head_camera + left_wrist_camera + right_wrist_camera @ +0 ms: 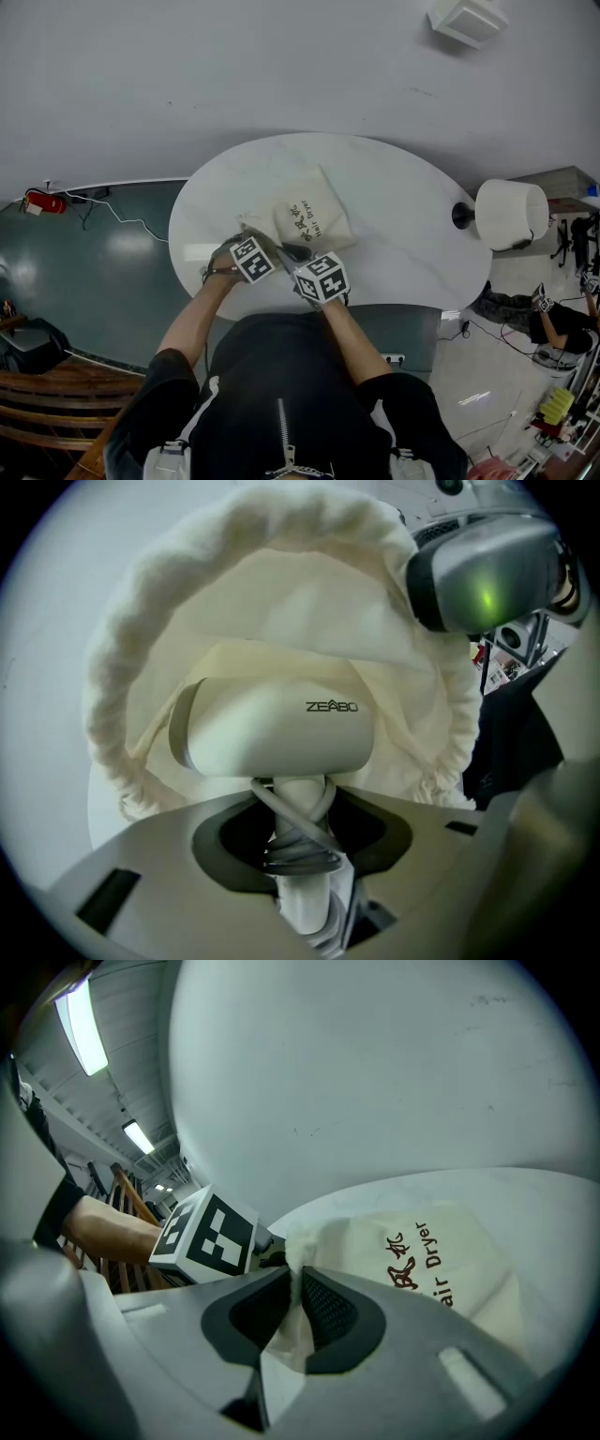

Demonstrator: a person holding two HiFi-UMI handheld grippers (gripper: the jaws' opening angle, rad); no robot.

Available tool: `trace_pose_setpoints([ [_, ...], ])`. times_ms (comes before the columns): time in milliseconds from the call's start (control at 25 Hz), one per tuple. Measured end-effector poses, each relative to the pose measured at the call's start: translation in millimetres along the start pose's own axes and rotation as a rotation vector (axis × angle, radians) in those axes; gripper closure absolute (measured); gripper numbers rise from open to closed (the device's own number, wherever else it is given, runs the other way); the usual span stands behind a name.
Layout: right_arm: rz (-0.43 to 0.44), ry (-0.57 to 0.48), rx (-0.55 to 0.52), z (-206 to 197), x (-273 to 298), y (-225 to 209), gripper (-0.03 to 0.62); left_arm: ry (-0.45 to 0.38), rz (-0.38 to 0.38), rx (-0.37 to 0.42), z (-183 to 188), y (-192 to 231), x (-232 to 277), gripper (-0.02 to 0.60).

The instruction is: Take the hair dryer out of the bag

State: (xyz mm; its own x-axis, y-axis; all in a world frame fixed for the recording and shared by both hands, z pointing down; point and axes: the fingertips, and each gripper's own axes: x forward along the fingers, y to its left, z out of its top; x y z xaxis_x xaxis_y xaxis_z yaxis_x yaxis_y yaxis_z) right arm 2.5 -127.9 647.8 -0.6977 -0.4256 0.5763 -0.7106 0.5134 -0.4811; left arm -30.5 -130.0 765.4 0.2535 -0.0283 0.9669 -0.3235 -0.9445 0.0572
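L gripper [295,803] points steeply down into the open mouth of the bag [281,602]. The hair dryer [277,728] is still inside, head lying across the opening and handle toward the camera. The handle, w/ grey cord [300,850] wound round it, stands between the jaws. The pads look to be grasping it over the cord wraps, jaws wide because the handle is thick. R gripper [295,1283] is clenched on a fold of the bag's gathered rim, holding the mouth up and open.

Step in hand, as I read it, is secure the handle, then draw the dryer out. To do it well:
- Confirm the grip is firm before pulling. The cord coils are springy and could let the handle slip or rotate.
- Pull back along the handle line, not sideways, so the head clears the drawstring ruffle w/o snagging.
- Keep the R pinch steady as anchor, else the bag just rides along w/ the dryer.

Edges and room: the bag sits on the near part of the round white bench [412,216], close to the person's edge. Both grippers are nearly touching there, so the L exit path is tight on that side. Bare bench lies beyond and to the R of the bag, giving room to set the dryer down. A white lampshade [511,214] stands off the bench's R edge, well apart.
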Motion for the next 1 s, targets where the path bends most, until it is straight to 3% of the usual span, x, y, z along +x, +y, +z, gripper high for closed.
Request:
trace_pose_setpoints([
  [480,0.003,0.006,-0.007,-2,0,-1,0.554,-0.006,-0.007,0.026,-6,-15,-13,0.403],
  [1000,-0.012,0.029,-0.045,-4,2,0,0.554,-0.023,0.005,-0.044,-30,-25,-30,0.403],
])
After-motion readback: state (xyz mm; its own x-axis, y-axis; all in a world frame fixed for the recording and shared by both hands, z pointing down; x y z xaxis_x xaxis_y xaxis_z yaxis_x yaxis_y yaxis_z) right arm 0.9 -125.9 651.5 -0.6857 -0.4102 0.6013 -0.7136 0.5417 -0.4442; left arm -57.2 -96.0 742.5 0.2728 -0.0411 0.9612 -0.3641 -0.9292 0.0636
